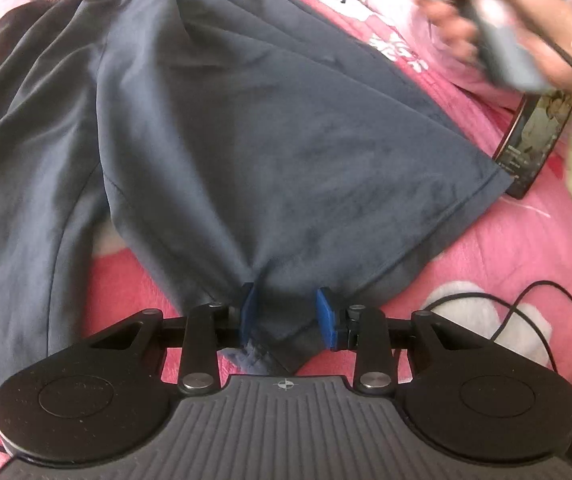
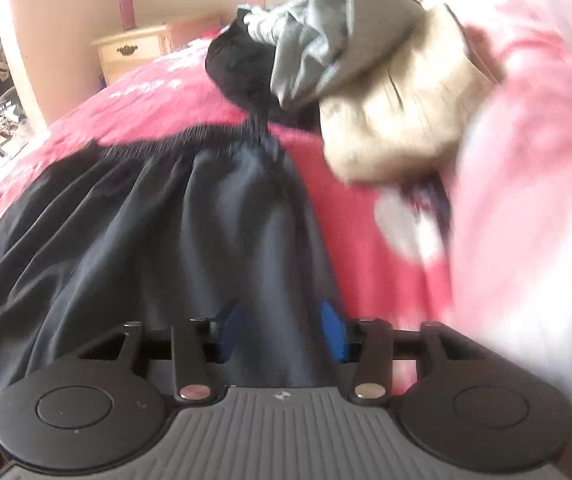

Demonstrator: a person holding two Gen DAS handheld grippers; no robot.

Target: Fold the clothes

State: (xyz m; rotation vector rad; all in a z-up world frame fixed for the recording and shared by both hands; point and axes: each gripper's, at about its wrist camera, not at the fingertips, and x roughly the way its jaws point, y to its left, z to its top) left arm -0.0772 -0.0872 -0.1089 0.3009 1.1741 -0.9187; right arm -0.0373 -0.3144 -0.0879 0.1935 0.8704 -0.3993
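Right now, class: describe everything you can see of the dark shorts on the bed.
The dark shorts are navy-grey, of soft smooth fabric, with a gathered elastic waistband and stitched leg hems. They lie spread, slightly wrinkled, on the pink bedcover. The left gripper has a leg-hem corner between its blue pads; the right gripper has cloth bunched between its fingers.

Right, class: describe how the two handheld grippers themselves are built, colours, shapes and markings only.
Both match. The left gripper has a grey ribbed body with a small crosshair mark, two round black discs, black link arms with silver rivets, and blue pads on its fingers. The right gripper looks the same, with blue fingers, though blurred.
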